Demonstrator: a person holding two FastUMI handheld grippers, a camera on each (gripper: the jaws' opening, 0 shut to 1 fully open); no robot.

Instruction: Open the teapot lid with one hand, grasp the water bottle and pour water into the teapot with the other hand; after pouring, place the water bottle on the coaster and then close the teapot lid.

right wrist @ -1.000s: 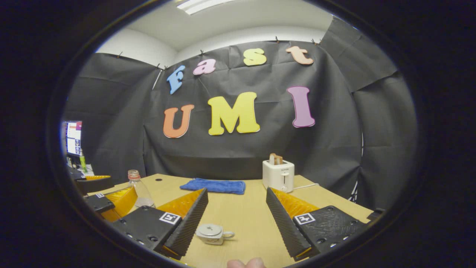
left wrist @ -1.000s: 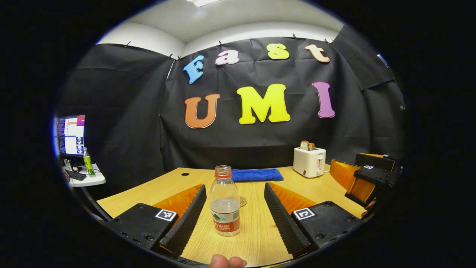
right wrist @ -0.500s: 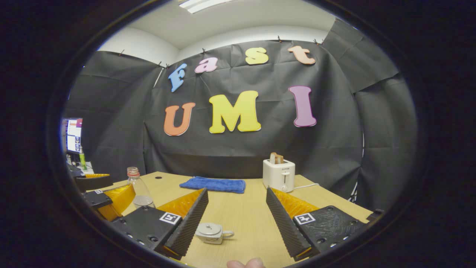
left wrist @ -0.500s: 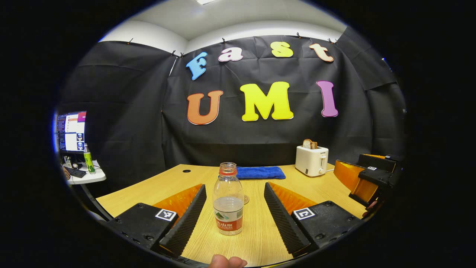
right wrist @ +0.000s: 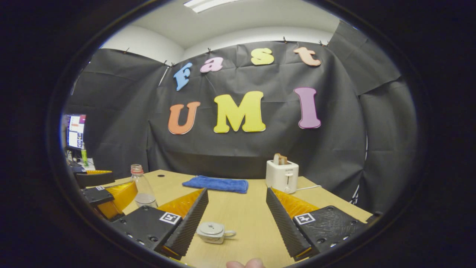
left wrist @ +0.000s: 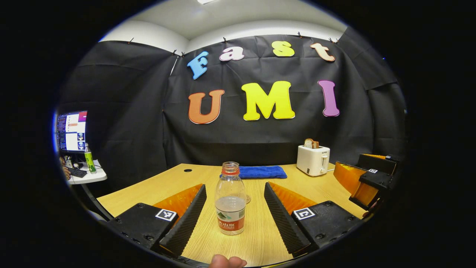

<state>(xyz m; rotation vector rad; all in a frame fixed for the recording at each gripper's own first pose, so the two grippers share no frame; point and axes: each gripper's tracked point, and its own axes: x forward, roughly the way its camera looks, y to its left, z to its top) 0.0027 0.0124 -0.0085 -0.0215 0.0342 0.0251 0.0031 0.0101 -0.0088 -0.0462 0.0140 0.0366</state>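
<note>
Left gripper view: bottle nearer, between wide left hand-held gripper fingers; grasp next. Right hand-held gripper wide, teapot lidded.

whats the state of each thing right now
bottle: upright, uncapped, partly full
teapot: lid on
left hand-held gripper: open, fingers either side of bottle
right hand-held gripper: open
toaster: bread sticking up
cloth: lying flat
</note>
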